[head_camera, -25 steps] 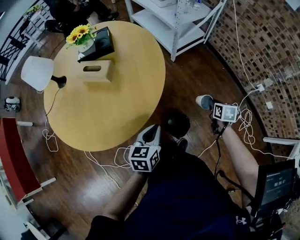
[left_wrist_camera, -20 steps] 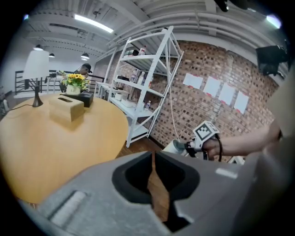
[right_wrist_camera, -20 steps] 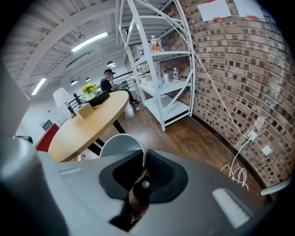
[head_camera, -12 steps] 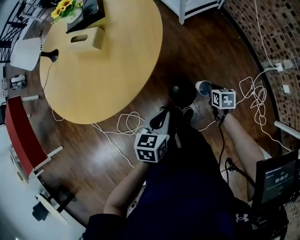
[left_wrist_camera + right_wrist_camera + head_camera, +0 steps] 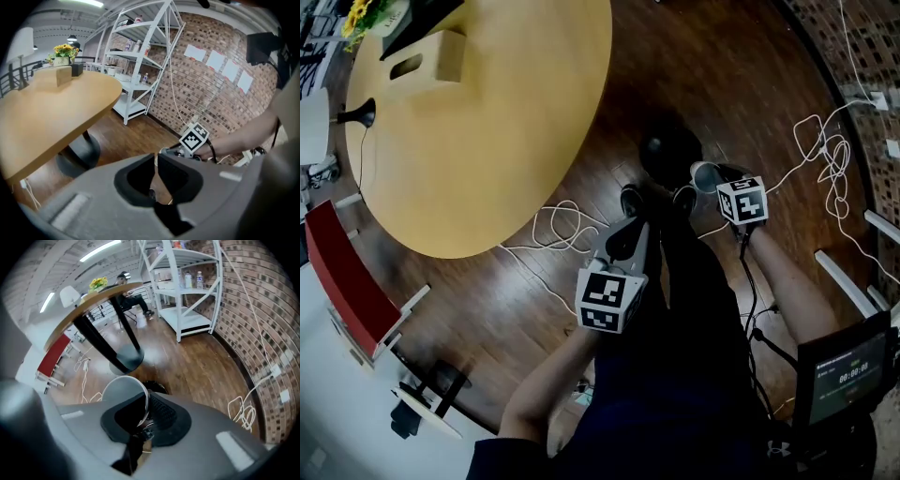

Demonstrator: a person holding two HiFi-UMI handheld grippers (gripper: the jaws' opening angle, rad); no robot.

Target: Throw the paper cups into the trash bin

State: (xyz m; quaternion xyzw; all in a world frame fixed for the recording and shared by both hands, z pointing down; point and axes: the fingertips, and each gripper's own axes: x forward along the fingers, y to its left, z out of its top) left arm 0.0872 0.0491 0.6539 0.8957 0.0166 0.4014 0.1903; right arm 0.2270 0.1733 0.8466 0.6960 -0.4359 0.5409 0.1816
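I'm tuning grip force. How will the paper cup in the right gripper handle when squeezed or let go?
The paper cup is pinched by its thin wall at the rim, so it probably dents easily. It looks empty, so it is likely very light. The right gripper holds it tilted; once released, it may tumble or roll.

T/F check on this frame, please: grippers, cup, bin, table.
1. The right gripper pinches a paper cup by its rim. True.
2. The left gripper has its jaws wide apart. False: they are together, with nothing between them.
3. A tissue box sits on the round table. True.
4. The paper cup lies inside the bin. False: it is in the right gripper's jaws, beside the dark bin in the head view.
5. White cables lie on the wooden floor. True.
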